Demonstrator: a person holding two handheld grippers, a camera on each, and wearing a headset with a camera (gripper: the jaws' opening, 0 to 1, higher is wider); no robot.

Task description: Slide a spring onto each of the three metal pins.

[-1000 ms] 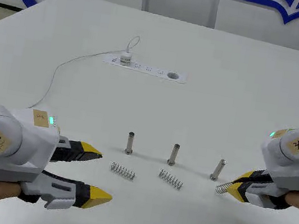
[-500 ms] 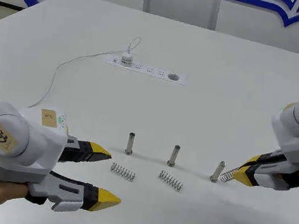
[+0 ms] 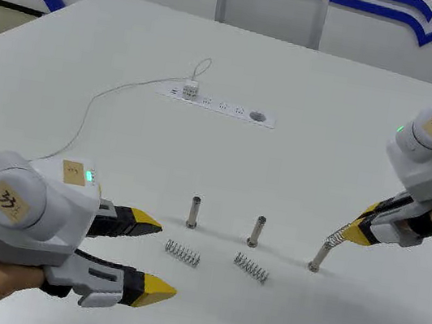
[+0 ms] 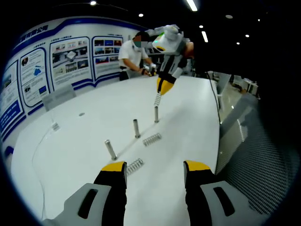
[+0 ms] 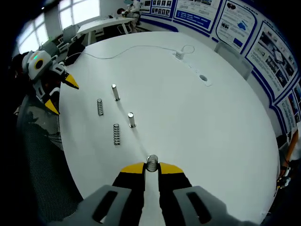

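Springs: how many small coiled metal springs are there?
3. One small coiled metal spring lies by the left metal pin, one by the middle pin; the third is in the right gripper, at the right pin's tip.

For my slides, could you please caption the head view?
Right hand-held gripper holds a small metal coil spring at the tip of the rightmost silver pin; left hand-held gripper open.

Head view looks down; gripper views face each other, sharing the pins [image 3: 256, 231].
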